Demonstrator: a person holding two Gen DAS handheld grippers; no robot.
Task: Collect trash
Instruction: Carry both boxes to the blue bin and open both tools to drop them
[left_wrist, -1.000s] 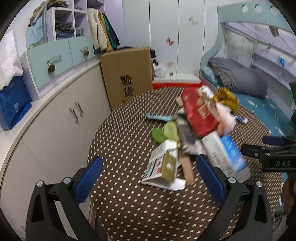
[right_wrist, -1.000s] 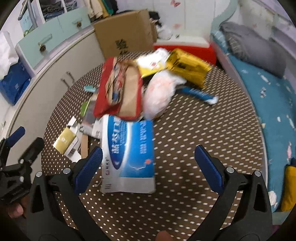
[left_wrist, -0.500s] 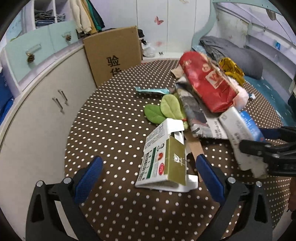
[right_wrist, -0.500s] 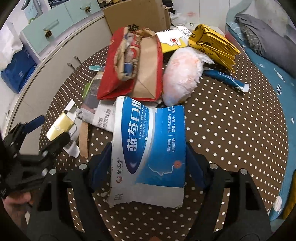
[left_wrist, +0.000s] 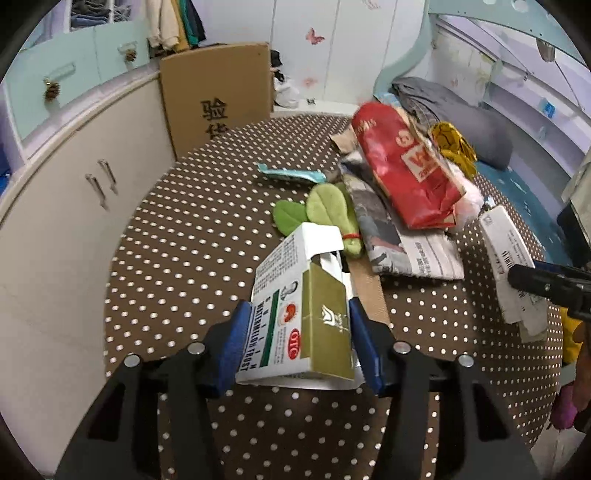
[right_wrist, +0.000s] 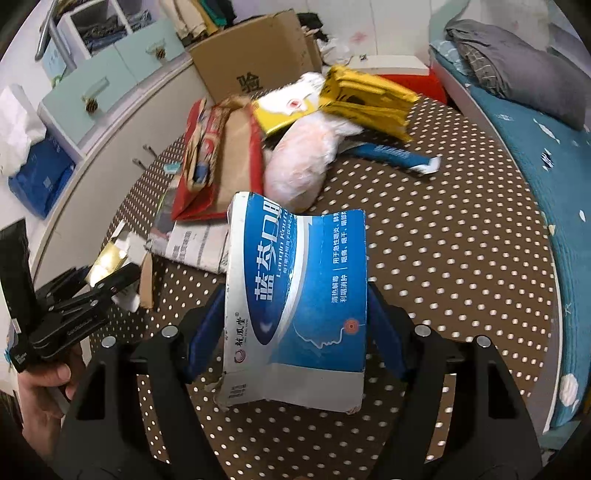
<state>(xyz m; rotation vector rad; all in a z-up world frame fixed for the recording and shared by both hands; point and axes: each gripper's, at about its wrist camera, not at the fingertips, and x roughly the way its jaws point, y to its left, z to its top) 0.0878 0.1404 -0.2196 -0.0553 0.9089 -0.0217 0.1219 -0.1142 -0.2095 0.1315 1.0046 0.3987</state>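
Observation:
My left gripper (left_wrist: 301, 345) is shut on a white and olive medicine carton (left_wrist: 299, 314) with an open flap, low over the dotted brown table (left_wrist: 177, 258). My right gripper (right_wrist: 295, 332) is shut on a blue and white medicine box (right_wrist: 299, 295), its sides bowed inward, held above the table (right_wrist: 443, 258). That box shows at the right edge of the left wrist view (left_wrist: 511, 266). Other trash lies behind: a red paper bag (left_wrist: 406, 177), a newspaper (left_wrist: 399, 243), green leaves (left_wrist: 317, 214), a teal wrapper (left_wrist: 288, 175), a yellow foil bag (right_wrist: 365, 99), a pink plastic bag (right_wrist: 303, 162) and a blue tube (right_wrist: 395, 155).
A cardboard box (left_wrist: 218, 99) stands behind the table by white cabinets (left_wrist: 55, 206). A bed with a grey pillow (right_wrist: 517, 70) runs along the right side. A strip of brown cardboard (left_wrist: 369, 291) lies by the carton.
Both grippers have closed: the left on the white and olive carton, the right on the blue box, which is now squeezed and lifted. The left gripper moved forward onto the carton.

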